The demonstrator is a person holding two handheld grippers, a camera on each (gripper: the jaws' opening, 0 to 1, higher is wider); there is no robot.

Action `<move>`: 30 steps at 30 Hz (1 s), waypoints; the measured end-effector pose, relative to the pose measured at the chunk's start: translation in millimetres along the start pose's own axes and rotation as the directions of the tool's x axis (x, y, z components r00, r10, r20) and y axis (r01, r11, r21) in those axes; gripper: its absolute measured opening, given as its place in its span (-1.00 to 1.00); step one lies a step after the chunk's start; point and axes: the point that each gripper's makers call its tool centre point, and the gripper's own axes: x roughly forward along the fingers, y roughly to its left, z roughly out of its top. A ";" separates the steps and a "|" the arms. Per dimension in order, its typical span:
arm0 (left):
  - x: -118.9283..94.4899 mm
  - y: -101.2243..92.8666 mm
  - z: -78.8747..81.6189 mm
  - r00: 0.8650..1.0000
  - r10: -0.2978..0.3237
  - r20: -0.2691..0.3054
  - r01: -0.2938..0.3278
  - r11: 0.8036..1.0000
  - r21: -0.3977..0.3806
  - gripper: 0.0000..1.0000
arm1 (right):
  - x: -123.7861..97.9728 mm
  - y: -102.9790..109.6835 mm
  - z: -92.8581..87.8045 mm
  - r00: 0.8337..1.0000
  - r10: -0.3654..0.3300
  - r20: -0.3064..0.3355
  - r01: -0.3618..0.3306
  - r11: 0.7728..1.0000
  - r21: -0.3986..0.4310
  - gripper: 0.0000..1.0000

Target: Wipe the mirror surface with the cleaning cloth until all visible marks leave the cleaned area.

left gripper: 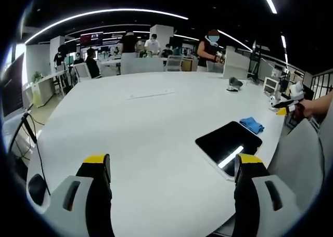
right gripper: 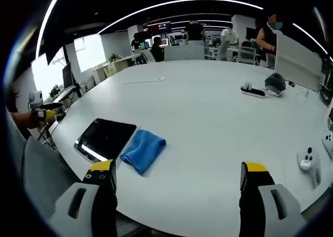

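Two grippers, both with jaws spread wide and nothing between them, held above a large white table (right gripper: 208,122).

Left gripper (left gripper: 171,167): released; yellow-tipped grey jaws.

Right gripper (right gripper: 177,174): released; same build.

Mirror (right gripper: 105,139): flat dark rectangle with rounded corners and a pale rim, glossy, throwing back a ceiling light strip. Lies near the table edge, at ten o'clock from the right gripper; in the left gripper view (left gripper: 229,142) it sits at two o'clock.

Cloth (right gripper: 143,149): blue, soft, loosely folded, its edge touching or just beside the mirror's side; not yet picked up. In the left gripper view (left gripper: 252,124) it lies beyond the mirror.

Risks, as judged:
- A thin slick mirror near the edge may slide off under a sideways wipe unless steadied.
- A limp cloth may bunch, letting hard jaw tips scrape the glass.
- Marks are too faint to tell here, so patches may be missed.

Other: controllers (right gripper: 308,159) at three o'clock; people at distant desks.
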 end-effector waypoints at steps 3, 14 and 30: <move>0.7 -0.9 -2.6 1.000 -0.003 -0.010 0.003 1.000 0.006 0.98 | -0.5 -1.9 -4.8 1.000 -0.006 -0.001 0.006 1.000 0.004 0.97; -1.8 -2.5 6.0 1.000 -0.007 -0.004 0.007 1.000 0.021 0.98 | -1.8 -6.9 4.3 0.999 -0.043 0.010 0.042 0.996 0.072 0.95; -0.2 -11.4 10.6 1.000 -0.009 0.029 0.009 1.000 0.000 0.98 | 42.8 44.5 58.5 0.998 -0.054 0.023 0.053 0.998 0.033 0.38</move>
